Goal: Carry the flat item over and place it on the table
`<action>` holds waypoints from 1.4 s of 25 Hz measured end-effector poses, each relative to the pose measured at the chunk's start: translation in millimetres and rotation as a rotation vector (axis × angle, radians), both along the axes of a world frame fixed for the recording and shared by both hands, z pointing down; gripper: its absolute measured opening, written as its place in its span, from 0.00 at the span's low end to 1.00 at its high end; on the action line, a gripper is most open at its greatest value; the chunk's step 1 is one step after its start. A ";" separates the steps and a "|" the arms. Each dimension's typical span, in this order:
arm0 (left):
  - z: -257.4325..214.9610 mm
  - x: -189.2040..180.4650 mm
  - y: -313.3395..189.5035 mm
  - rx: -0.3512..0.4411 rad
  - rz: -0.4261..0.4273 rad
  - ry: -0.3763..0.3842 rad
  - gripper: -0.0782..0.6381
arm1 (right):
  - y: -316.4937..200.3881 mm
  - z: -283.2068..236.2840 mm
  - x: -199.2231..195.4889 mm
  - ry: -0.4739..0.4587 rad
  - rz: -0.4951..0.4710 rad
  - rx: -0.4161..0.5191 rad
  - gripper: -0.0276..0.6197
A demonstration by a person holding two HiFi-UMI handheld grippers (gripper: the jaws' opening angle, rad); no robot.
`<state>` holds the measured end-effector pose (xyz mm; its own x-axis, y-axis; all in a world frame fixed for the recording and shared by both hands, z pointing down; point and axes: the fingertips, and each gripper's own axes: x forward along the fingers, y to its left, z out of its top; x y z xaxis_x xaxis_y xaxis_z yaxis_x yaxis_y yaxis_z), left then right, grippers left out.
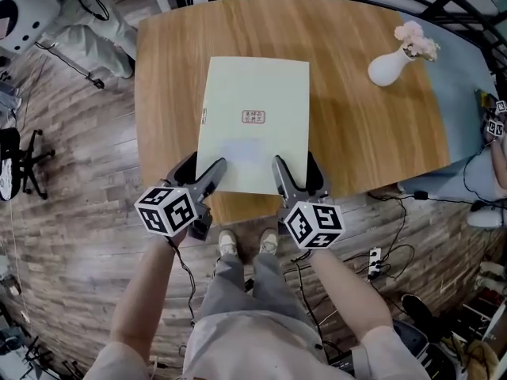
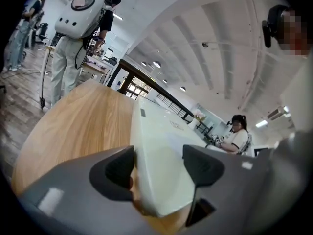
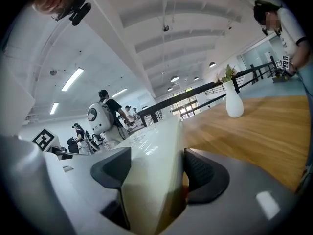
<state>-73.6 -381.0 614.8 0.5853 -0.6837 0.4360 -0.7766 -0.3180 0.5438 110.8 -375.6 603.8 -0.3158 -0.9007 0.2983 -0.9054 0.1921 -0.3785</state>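
a: how many of each thing?

b: one flat item, pale green with a small red stamp, on one wooden bench. two tools. one white vase with pale flowers, standing well apart from the flat item towards the bench's far right.

a: and what do the tools have hold of?

b: the left tool has its jaws drawn in on the near left corner of the flat item, and the right tool on the near right corner. in each tool's own view the sheet fills the narrow gap between the pads.

a: what does one view give that another doesn't?

b: the head view alone shows the whole sheet, its near edge just short of the bench's near edge, and two shoes below. the left gripper view adds a person with a white backpack standing beyond the bench, and a seated person at the right. the right gripper view shows the vase upright on the wood.
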 end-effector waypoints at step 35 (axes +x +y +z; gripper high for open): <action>89.2 -9.2 3.2 -0.145 0.021 -0.098 0.54 | 7.2 92.9 -8.6 0.124 -0.131 -0.151 0.57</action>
